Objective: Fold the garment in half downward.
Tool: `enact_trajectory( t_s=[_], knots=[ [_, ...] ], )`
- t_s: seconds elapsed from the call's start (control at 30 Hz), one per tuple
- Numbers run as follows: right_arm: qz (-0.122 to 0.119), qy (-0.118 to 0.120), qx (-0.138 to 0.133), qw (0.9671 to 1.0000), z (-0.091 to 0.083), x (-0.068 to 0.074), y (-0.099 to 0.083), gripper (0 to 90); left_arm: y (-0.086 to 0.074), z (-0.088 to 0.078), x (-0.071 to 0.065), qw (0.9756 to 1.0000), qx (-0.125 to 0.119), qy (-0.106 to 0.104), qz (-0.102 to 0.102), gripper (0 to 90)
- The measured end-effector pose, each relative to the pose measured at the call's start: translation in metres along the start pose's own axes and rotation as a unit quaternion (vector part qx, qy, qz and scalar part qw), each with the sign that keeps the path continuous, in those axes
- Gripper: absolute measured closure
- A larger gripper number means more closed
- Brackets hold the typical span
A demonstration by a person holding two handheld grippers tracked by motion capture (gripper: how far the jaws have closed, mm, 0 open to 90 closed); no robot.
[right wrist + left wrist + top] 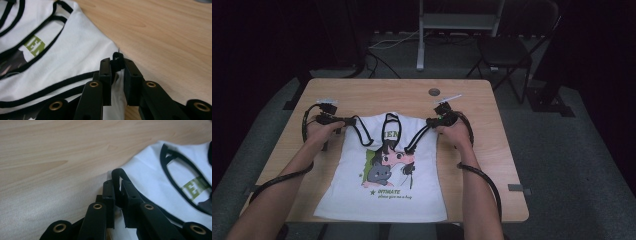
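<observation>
White tank top (384,170) with a cartoon picture, lying flat in the middle of the wooden table (492,115). Long way running from the near edge of the table up to the straps at the far end. Bottom hem sitting at the near edge, close to the person.

Left gripper (343,121) resting at the far left corner of the top, clamping down on the left strap (117,176). Right gripper (432,121) resting at the far right corner, pinching the right strap (117,58) the same way. Both sitting level with each other, one on each side of the neck hole (391,131), well apart.

Probably getting ready for folding: far end held, so likely being pulled toward the near hem.
</observation>
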State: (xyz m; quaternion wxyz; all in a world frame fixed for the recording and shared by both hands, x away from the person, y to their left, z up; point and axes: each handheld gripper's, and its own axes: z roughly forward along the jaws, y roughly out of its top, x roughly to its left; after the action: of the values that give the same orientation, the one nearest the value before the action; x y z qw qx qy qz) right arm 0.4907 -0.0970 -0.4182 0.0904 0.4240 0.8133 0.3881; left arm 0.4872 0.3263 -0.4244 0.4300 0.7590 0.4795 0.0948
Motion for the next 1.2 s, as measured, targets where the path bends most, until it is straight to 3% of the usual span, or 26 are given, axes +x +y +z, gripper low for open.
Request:
enact_trajectory(
  t_s=[0.33,0.7,1.03,1.2],
  knots=[
    [0.018,0.007,-0.018,0.9997,-0.009,-0.007,0.006,79.2,0.009,-0.008,0.001,0.9992,-0.03,-0.023,-0.017,82.0],
    [0.032,0.002,-0.033,0.9989,-0.011,-0.007,0.01,81.1,0.02,-0.01,-0.004,0.9989,-0.038,-0.023,-0.013,82.2],
    [0.037,-0.013,-0.066,0.997,-0.019,-0.001,0.027,81.3,0.033,-0.019,-0.007,0.9966,-0.073,-0.029,-0.024,82.3],
    [0.043,-0.007,-0.083,0.9956,-0.023,0.002,0.031,81.3,0.037,-0.024,-0.008,0.9954,-0.087,-0.031,-0.025,82.3]
  ],
)
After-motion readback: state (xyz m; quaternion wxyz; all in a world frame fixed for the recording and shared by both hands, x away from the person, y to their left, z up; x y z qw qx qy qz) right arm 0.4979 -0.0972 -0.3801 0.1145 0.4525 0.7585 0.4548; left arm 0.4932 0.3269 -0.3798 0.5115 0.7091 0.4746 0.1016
